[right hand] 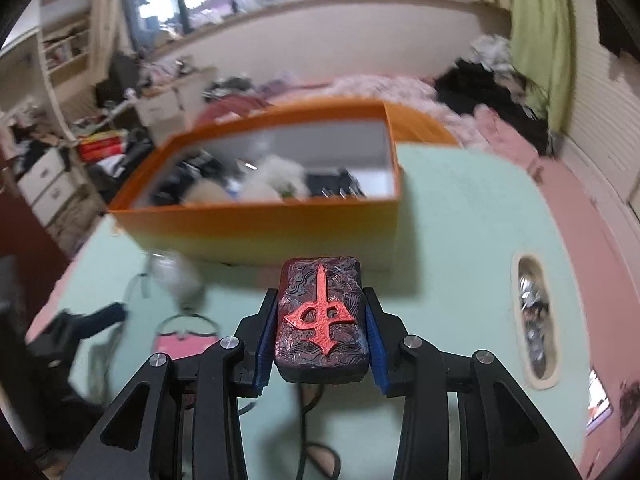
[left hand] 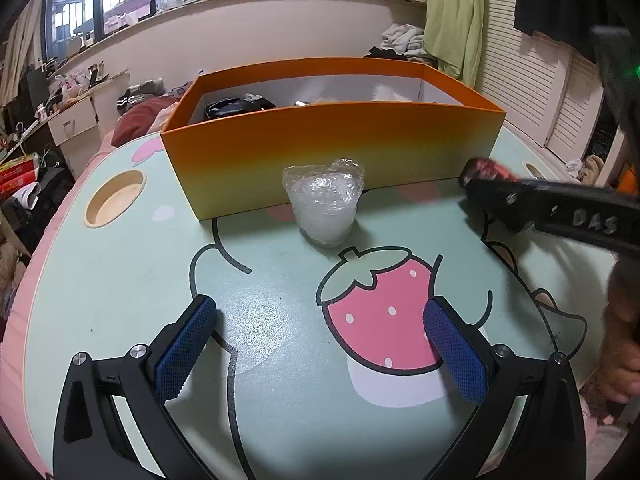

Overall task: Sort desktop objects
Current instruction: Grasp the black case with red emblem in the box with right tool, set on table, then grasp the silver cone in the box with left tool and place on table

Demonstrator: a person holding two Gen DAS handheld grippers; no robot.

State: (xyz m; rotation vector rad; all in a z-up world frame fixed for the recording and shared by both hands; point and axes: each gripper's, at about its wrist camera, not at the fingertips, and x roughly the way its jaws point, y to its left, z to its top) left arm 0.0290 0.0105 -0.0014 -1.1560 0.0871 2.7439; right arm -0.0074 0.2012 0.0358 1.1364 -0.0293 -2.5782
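Observation:
A dark block with a raised red symbol point(right hand: 320, 320) sits between the blue pads of my right gripper point(right hand: 320, 320), which is shut on it above the green table, short of the orange box point(right hand: 256, 228). In the left wrist view the same block point(left hand: 486, 170) shows at the tip of the right gripper point(left hand: 480, 184), close to the box's right front corner. My left gripper point(left hand: 320, 344) stands open over the strawberry print with nothing between its fingers. A clear plastic-wrapped lump point(left hand: 326, 204) rests on the table against the front wall of the orange box point(left hand: 332, 152).
The box holds dark and white items. A round cup hole point(left hand: 116, 198) lies at the table's left, and an oval slot point(right hand: 534, 316) with shiny bits at its right. A person's hand point(left hand: 624, 332) is at the right edge. Clutter and bedding surround the table.

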